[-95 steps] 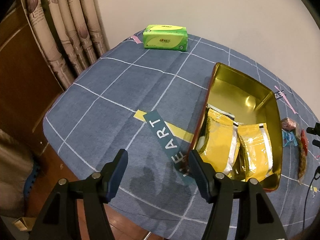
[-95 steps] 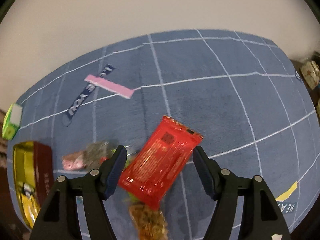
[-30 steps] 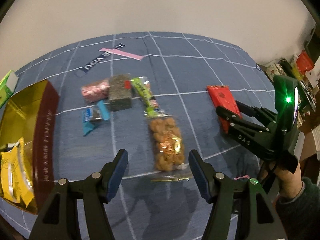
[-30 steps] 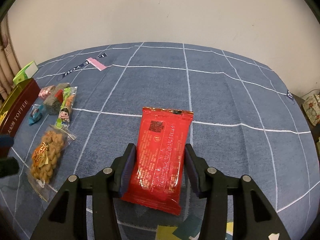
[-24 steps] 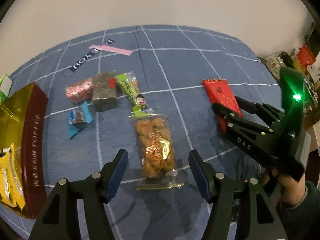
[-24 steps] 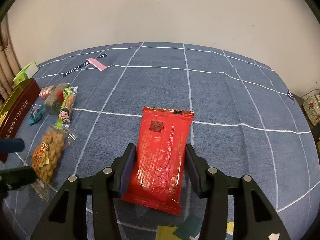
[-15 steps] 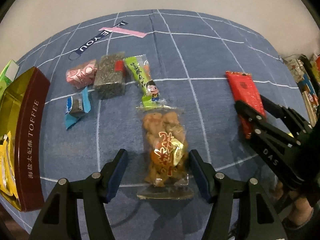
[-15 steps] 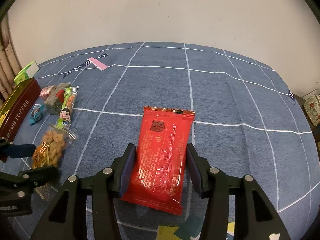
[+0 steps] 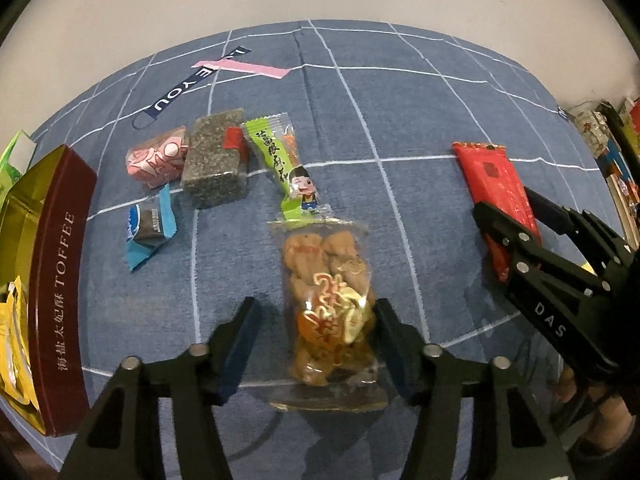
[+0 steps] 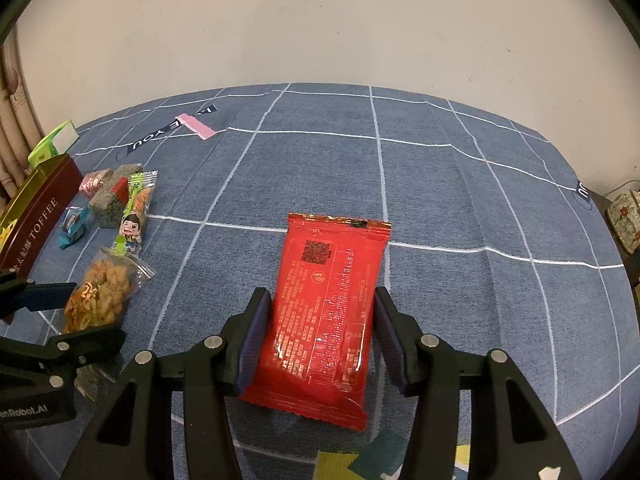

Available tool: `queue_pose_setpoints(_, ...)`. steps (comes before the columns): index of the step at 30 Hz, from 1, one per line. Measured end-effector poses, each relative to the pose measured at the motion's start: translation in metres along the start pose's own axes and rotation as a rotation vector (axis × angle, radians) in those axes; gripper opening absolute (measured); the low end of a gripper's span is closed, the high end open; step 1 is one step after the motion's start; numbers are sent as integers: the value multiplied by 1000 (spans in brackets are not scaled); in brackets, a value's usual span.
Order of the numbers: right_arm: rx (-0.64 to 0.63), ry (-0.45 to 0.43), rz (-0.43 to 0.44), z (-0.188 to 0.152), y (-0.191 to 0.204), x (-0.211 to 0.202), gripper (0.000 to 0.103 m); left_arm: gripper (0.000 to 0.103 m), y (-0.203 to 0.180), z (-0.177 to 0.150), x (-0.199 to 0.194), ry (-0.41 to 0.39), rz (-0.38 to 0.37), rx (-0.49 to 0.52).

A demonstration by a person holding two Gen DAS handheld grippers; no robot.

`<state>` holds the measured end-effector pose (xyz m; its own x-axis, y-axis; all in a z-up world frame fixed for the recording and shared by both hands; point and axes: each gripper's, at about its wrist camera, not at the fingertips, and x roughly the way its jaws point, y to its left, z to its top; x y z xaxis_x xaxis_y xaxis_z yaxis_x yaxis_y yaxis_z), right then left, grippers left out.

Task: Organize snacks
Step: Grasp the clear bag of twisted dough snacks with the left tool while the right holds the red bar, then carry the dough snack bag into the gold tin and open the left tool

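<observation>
My left gripper (image 9: 316, 320) is open, its fingers on either side of a clear bag of fried snacks (image 9: 326, 296) that lies on the blue tablecloth. My right gripper (image 10: 320, 312) is open around a red snack packet (image 10: 324, 304) lying flat; its fingers stand close to the packet's edges. The red packet (image 9: 494, 184) and right gripper (image 9: 516, 220) also show in the left wrist view. The bag of fried snacks (image 10: 102, 290) and left gripper (image 10: 76, 312) show at the left of the right wrist view. A maroon toffee tin (image 9: 56, 272) holds yellow packets at the far left.
Near the tin lie a pink candy (image 9: 158, 158), a grey seed bar (image 9: 216, 164), a green snack stick (image 9: 284, 164) and a blue wrapped candy (image 9: 148, 226). A green tissue pack (image 10: 52, 142) sits behind the tin. Clutter stands beyond the table's right edge (image 9: 612, 152).
My left gripper has swung from the tin toward the loose snacks and moved down over the bag of fried snacks. My right gripper has stayed around the red packet, its fingers a little wider.
</observation>
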<state>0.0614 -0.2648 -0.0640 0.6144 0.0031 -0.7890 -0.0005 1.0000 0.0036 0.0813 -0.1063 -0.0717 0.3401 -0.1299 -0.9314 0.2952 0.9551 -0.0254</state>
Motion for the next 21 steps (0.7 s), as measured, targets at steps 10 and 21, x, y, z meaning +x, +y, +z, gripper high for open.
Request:
queue_pose_setpoints(10, 0, 0, 0, 0, 0, 0, 49, 40, 4, -10, -9, 8, -25, 37)
queue_pose_setpoints(21, -1, 0, -2, 0, 0, 1, 49, 40, 11, -24, -35, -31, -24, 58)
